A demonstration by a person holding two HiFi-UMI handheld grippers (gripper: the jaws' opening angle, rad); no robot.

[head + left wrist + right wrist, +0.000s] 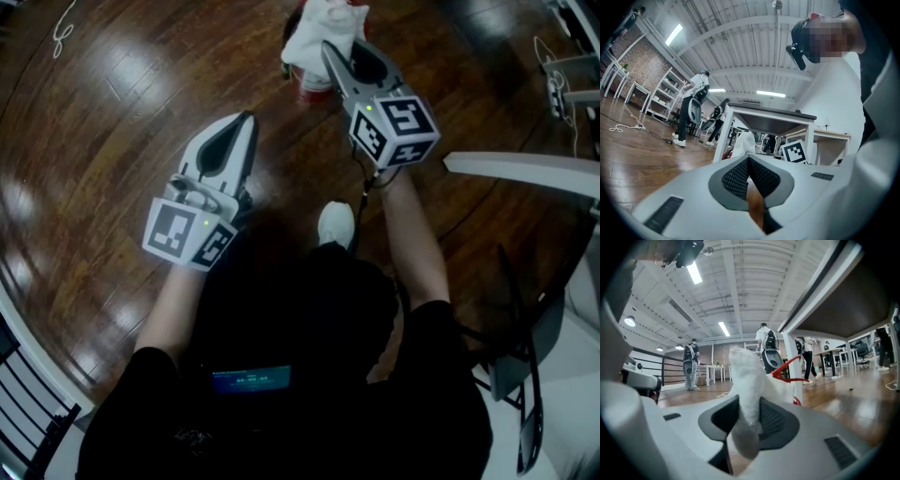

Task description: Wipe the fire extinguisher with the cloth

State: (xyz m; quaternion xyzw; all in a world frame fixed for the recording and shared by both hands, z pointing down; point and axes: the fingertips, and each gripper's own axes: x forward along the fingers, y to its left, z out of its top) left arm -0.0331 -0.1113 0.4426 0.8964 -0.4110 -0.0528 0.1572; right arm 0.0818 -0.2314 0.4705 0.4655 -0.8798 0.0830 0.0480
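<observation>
The red fire extinguisher (312, 86) stands on the wooden floor at the top of the head view, mostly covered by the white cloth (324, 28). My right gripper (330, 49) is shut on the cloth, and its own view shows the cloth (747, 385) pinched between the jaws with the extinguisher's red handle (791, 368) just behind. My left gripper (247, 119) is shut with nothing in it, hanging to the left and short of the extinguisher. In the left gripper view, the cloth (746, 142) and a bit of red extinguisher (726, 152) show beyond the left gripper (749, 160).
A white table edge (525, 169) juts in from the right, with a dark chair (520, 375) below it. My white shoe (336, 223) rests on the floor between the arms. A cable (62, 28) lies far left. People stand among the desks (691, 110) in the background.
</observation>
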